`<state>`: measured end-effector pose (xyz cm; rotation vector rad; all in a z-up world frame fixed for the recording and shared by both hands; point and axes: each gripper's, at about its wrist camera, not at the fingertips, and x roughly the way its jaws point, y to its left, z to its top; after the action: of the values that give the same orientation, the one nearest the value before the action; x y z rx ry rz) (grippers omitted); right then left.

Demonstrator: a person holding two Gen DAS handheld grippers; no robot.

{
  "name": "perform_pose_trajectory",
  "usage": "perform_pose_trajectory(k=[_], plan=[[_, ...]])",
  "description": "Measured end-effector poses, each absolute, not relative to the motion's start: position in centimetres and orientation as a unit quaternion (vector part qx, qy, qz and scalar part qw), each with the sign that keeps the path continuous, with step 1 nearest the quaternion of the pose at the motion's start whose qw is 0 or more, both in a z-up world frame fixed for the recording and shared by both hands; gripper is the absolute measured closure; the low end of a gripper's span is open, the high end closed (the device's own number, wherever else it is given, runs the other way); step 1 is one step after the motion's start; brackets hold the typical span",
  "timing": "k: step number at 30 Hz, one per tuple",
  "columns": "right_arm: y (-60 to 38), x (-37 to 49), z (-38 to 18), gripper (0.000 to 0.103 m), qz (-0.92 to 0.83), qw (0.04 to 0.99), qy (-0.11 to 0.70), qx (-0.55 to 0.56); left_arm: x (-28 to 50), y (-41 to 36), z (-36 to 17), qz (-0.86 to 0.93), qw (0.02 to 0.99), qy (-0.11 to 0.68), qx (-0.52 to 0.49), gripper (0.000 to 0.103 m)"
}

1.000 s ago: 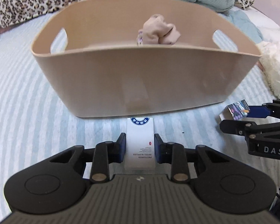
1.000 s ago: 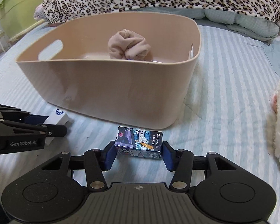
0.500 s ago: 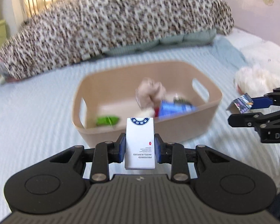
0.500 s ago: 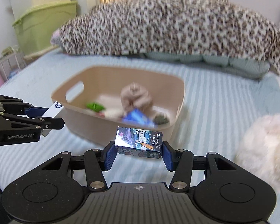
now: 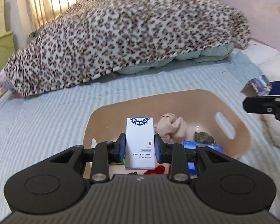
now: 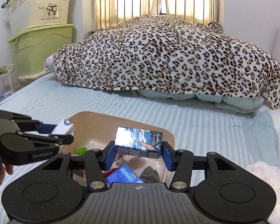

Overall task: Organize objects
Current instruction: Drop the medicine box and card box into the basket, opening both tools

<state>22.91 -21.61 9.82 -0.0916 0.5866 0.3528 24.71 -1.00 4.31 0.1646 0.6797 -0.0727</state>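
- Gripping a white box (image 5: 140, 142), left gripper (image 5: 140, 145) has both blue pads pressed on its sides; box upright, blue round logo at the far end, held above the tan basket (image 5: 240, 130).
- Right gripper (image 6: 139, 154) closed on a cartoon-print carton (image 6: 139, 141), lying crosswise between the pads, over the basket's right half.
- Basket sits on the striped blue bedsheet (image 5: 46, 121), near centre; handle slot in its right wall.
- Inside basket: balled pink cloth (image 5: 172, 128), blue packet (image 5: 205, 145), dark green pouch (image 5: 204, 137), green item (image 6: 81, 150), something red (image 5: 155, 170) partly hidden by the gripper.
- Leopard blanket (image 6: 168, 56) piled at far side of bed.
- Stacked storage bins (image 6: 41, 29) far left.
- White fluffy thing (image 6: 265, 179) on sheet, right of basket.
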Motion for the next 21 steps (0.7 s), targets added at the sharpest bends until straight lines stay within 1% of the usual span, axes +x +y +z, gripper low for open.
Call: perform_pose_trajectory(k=[7,11,15,16,17,18,19,21], plan=[[-20.3,26.7,6.2,0.055,0.165,0.928,0.332,-0.042,28.9,-1.5,0.4,-0.01,0.919,0.387,0.077,0.07],[-19.8,28.0,4.0,0.055,0.161,0.915,0.367,-0.047,29.9,-1.3,-1.6,-0.002,0.904,0.423,0.063,0.07],[-19.6,28.6,2.2,0.055,0.16,0.904,0.392,-0.051,30.0,-1.2,-2.3,0.0,0.898,0.435,0.066,0.069],[-19.5,28.6,1.9,0.054,0.162,0.902,0.396,-0.056,29.8,-1.3,-2.2,-0.001,0.897,0.437,0.065,0.067],[-19.4,28.6,1.7,0.054,0.162,0.9,0.4,-0.06,29.7,-1.2,-2.0,-0.002,0.897,0.438,0.06,0.061],[-19.4,28.5,1.6,0.044,0.161,0.899,0.403,-0.062,29.5,-1.1,-1.7,-0.001,0.897,0.438,0.054,0.045],[-19.5,28.3,1.6,0.044,0.16,0.899,0.404,-0.061,29.3,-1.0,-1.2,0.001,0.9,0.434,0.047,0.032],[-19.9,27.8,2.1,0.042,0.158,0.9,0.402,-0.054,28.5,-1.0,-0.1,0.0,0.906,0.422,0.039,0.027]])
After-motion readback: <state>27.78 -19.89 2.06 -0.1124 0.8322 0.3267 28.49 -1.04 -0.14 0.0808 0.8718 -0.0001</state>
